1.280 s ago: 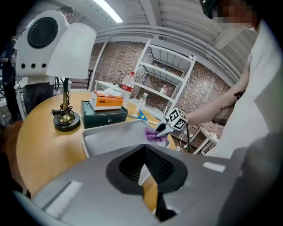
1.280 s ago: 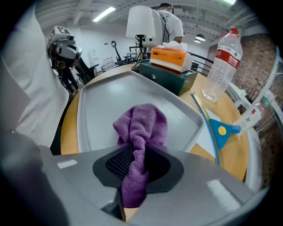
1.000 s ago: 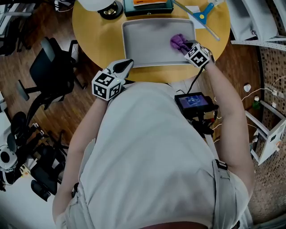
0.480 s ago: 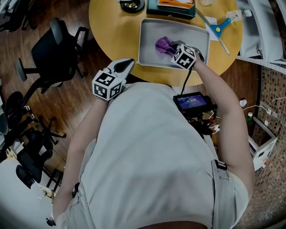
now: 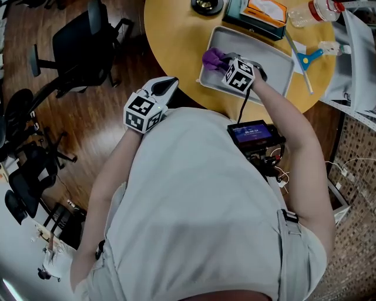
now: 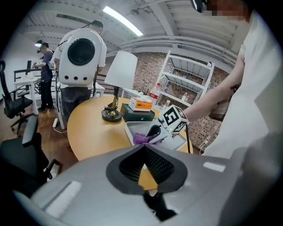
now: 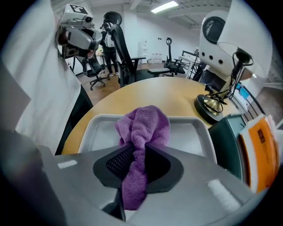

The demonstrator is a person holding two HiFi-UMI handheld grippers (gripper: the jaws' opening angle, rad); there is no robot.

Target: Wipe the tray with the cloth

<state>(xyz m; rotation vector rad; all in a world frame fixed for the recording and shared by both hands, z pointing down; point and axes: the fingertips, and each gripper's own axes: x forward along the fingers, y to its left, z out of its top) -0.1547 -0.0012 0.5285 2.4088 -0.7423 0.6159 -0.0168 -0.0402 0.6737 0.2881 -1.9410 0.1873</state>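
A grey tray lies on the round yellow table, near its front edge. My right gripper is shut on a bunched purple cloth and holds it at the tray's left end. In the right gripper view the cloth hangs between the jaws and rests on the tray. My left gripper is held off the table by the person's chest, shut with nothing in it. From the left gripper view, the right gripper and cloth show over the tray.
Behind the tray stand a dark green box with an orange top, a lamp base, a bottle and a blue squeegee. Office chairs stand on the wooden floor to the left. A white shelf is at right.
My right gripper has dragged the cloth leftward across the tray, from its right end to its left end. The left gripper has stayed by the chest. The head view has shifted.
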